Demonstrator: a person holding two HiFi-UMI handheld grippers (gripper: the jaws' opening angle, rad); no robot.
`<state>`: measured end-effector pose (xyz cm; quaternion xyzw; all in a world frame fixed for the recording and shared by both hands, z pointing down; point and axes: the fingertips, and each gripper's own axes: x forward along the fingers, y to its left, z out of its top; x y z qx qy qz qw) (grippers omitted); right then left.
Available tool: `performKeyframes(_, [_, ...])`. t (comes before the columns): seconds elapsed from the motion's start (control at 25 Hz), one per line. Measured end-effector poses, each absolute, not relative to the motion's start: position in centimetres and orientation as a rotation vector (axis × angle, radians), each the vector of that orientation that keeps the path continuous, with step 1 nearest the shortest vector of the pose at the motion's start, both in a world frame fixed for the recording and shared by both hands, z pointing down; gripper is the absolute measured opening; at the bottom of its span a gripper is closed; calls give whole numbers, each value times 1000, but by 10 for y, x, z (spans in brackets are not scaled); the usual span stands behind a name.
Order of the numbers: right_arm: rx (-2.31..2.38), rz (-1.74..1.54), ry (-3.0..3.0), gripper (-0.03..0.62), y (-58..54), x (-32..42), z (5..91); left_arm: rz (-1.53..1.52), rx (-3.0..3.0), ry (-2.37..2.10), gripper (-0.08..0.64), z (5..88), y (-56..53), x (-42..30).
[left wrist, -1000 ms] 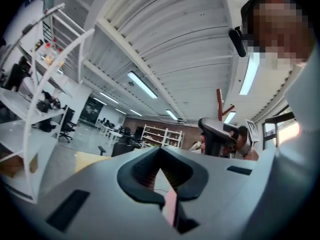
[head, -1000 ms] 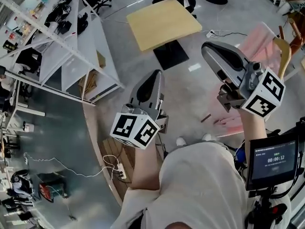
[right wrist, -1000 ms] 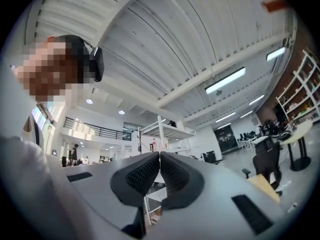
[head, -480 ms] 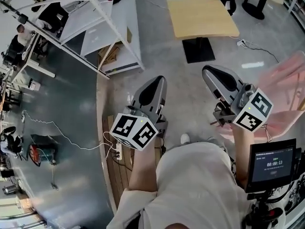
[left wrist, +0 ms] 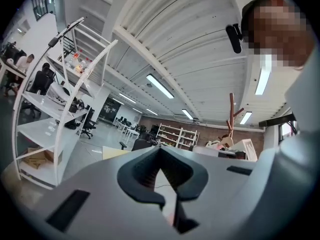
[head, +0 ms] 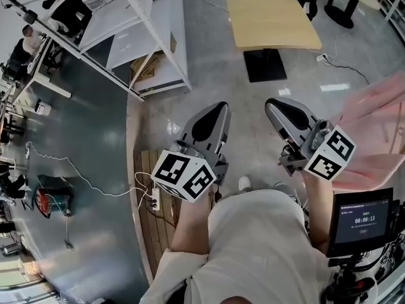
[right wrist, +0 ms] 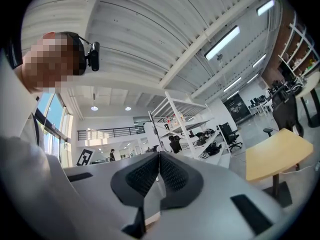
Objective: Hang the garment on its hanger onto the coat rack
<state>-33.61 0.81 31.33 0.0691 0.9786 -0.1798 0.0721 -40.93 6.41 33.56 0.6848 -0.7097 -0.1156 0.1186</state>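
Observation:
Both grippers are held up in front of my chest, pointing away from me over the floor. My left gripper [head: 216, 108] is shut, its dark pads [left wrist: 150, 171] meeting with nothing between them. The right gripper [head: 273, 104] is also shut and empty, pads [right wrist: 170, 176] pressed together. A pink garment [head: 380, 122] lies spread at the right edge of the head view, apart from both grippers. In the left gripper view a wooden coat rack pole [left wrist: 232, 111] stands far off, with a pale wooden hanger shape [left wrist: 226, 143] near its foot.
A yellow square table [head: 272, 21] on a black base stands ahead. White tilted shelving [head: 136, 37] fills the upper left. A wooden board with a power strip [head: 154, 199] and cable lies at my left foot. A timer screen [head: 362, 219] sits at the lower right.
The head view has swung left: the shelving and table shifted right, and the wooden hanger at the right edge is out of sight. Both grippers stay in front, the right one slightly lower.

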Motion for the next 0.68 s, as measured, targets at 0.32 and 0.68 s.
performKeyframes(0.32, [199, -554, 2942, 12, 7, -349, 311, -283, 2018, -2029, 5, 339, 59, -412])
performKeyframes(0.68, [186, -538, 2954, 12, 7, -361, 329, -244, 2039, -2009, 5, 360, 54, -417])
